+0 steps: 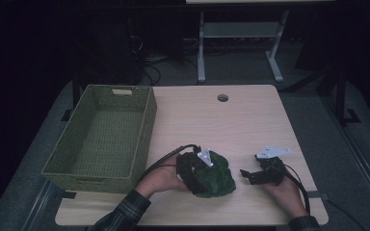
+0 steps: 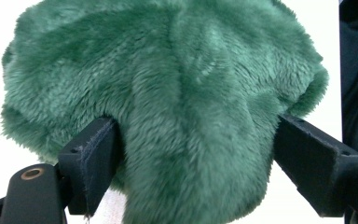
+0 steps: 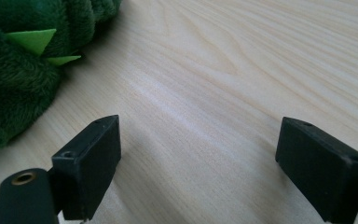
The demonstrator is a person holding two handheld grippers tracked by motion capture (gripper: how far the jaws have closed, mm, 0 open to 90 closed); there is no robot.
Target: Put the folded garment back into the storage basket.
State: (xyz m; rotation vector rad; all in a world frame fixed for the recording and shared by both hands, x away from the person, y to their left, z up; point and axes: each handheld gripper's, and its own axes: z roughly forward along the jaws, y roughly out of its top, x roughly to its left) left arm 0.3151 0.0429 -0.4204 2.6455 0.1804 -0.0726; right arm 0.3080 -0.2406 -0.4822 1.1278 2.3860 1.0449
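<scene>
step: plush straddled by left gripper, lower centre, jaws wide, fur between, unpressed | right gripper gaped, empty | advice: jaws to be closed deep on bulk, not loose fur

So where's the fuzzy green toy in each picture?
High view: toy low centre, on the table, at the left gripper.
Left gripper view: toy between the jaws.
Right gripper view: toy top left.
Shared landmark: the pale wooden table.
</scene>
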